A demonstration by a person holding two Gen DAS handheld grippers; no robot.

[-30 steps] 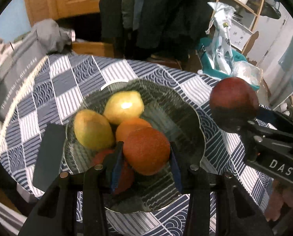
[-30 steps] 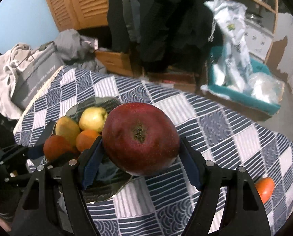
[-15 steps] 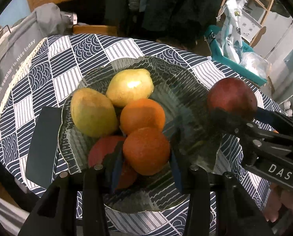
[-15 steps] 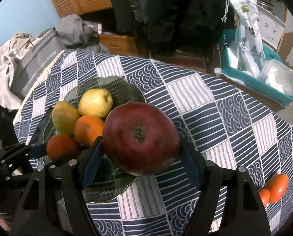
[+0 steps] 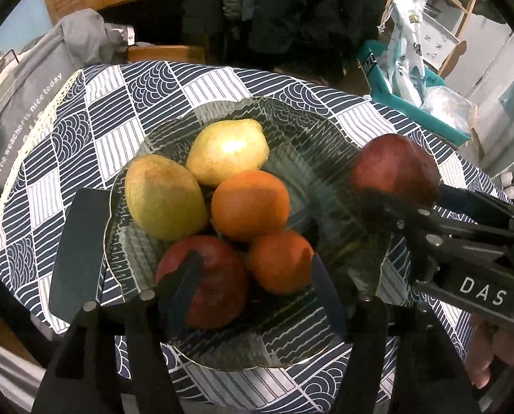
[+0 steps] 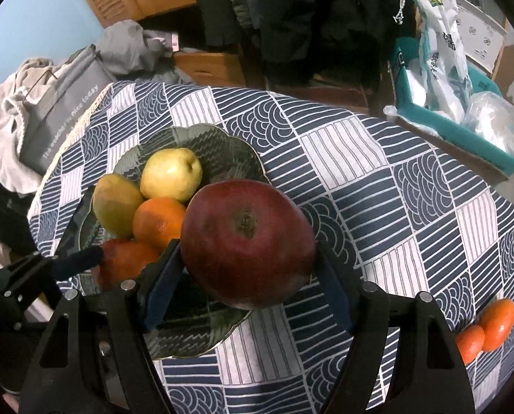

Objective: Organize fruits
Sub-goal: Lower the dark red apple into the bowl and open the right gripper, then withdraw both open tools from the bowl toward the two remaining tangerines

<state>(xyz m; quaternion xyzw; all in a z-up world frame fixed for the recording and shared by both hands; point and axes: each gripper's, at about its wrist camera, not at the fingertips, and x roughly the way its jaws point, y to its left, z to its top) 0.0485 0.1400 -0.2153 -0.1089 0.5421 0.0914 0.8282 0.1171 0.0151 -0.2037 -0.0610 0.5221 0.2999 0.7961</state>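
Observation:
A dark green glass plate [image 5: 319, 179] holds a yellow pear [image 5: 227, 151], a green-yellow mango [image 5: 163, 200], an orange [image 5: 250, 203], a red fruit [image 5: 201, 283] and a smaller orange [image 5: 279, 262]. My left gripper [image 5: 257, 269] straddles that smaller orange; its jaws are opening, the pads stand off it and it rests on the plate. My right gripper [image 6: 246, 252] is shut on a big dark red fruit [image 6: 248, 241] over the plate's right rim [image 6: 222, 138]; its jaws are beginning to open. The left wrist view shows this fruit [image 5: 394, 169] at the right.
Two small oranges [image 6: 491, 324] lie on the checked tablecloth [image 6: 394, 207] at the right. A dark flat slab [image 5: 79, 252] lies against the plate's left side. A grey bag [image 5: 22, 114] and a teal box [image 6: 456, 131] stand beyond the table edges. A hand [image 5: 498, 355] holds the right gripper.
The left jaws have spread and let go of the smaller orange, which now lies on the plate. The right gripper has sunk slightly toward the plate with the red fruit.

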